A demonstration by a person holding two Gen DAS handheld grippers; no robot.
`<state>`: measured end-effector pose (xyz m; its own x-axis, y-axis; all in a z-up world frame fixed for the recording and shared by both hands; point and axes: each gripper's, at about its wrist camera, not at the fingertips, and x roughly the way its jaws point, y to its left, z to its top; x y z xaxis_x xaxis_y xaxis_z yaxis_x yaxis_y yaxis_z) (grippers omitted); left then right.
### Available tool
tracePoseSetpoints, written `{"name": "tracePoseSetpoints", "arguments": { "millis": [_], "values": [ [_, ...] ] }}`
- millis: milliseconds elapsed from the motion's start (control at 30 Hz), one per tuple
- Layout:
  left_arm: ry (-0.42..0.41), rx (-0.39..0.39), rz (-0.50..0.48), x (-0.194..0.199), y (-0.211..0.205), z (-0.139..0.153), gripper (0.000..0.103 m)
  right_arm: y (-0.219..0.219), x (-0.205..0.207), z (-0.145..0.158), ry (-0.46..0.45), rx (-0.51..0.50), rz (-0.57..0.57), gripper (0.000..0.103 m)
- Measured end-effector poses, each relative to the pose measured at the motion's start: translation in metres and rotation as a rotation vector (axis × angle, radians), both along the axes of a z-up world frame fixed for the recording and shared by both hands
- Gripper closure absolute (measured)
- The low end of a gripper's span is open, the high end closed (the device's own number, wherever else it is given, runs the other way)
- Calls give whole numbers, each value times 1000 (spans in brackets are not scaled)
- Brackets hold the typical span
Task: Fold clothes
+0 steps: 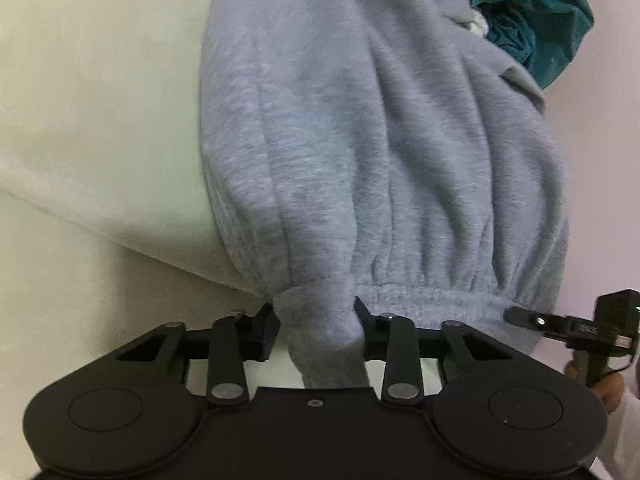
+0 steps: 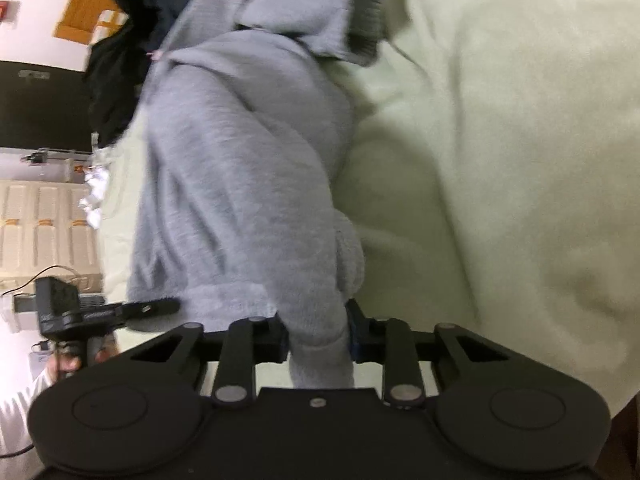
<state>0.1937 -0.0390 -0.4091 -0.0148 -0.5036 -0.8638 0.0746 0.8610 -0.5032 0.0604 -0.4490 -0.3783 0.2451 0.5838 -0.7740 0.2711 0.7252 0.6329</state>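
1. Two grips, one garment: the left gripper (image 1: 316,320) is clamped on a bunched corner of the grey sweatpants (image 1: 380,140) at the elastic waistband, and the right gripper (image 2: 318,328) pinches the other corner the same way, cloth squeezed between each pair of jaws.
2. Holding both waistband ends looks like the set-up for lifting the pants and pulling them straight before a fold.
3. From the grips the sweatpants run toward 12 o'clock over the pale bedspread (image 1: 100,120), legs trailing away.
4. Up at 1 o'clock in the left view sits a teal garment (image 1: 532,16), partly cut off by the frame.
5. The leg ends vanish under a dark pile (image 2: 116,64) at 11 o'clock in the right view, which is blurred, so I cannot tell how the cuffs lie.
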Motion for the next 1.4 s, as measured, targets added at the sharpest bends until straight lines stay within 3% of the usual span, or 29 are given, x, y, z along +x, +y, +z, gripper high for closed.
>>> {"name": "tracePoseSetpoints", "arguments": {
  "millis": [200, 333, 433, 600, 733, 833, 1033, 1167, 1400],
  "values": [
    [-130, 23, -32, -10, 3, 54, 83, 18, -6, 42, -81, 49, -17, 84],
    [-198, 60, -47, -20, 35, 92, 85, 35, -16, 66, -131, 99, -50, 86],
    [-242, 56, -49, -29, 62, 113, 86, 71, -31, 83, -177, 116, -62, 86],
    [-311, 68, -84, -11, 86, 131, 87, 132, -67, 100, -211, 123, -107, 87],
    [-358, 104, -172, -12, 122, 145, 88, 172, -90, 100, -216, 137, -143, 87],
    [-352, 110, -179, -16, 136, 150, 88, 187, -93, 95, -198, 140, -143, 86],
    [-363, 191, -190, -26, 137, 159, 88, 196, -88, 77, -160, 200, -101, 87],
    [-393, 245, -253, -29, 129, 169, 88, 201, -89, 73, -163, 213, -110, 87],
    [-468, 275, -326, -23, 132, 192, 89, 240, -97, 81, -209, 231, -92, 87]
  ]
}}
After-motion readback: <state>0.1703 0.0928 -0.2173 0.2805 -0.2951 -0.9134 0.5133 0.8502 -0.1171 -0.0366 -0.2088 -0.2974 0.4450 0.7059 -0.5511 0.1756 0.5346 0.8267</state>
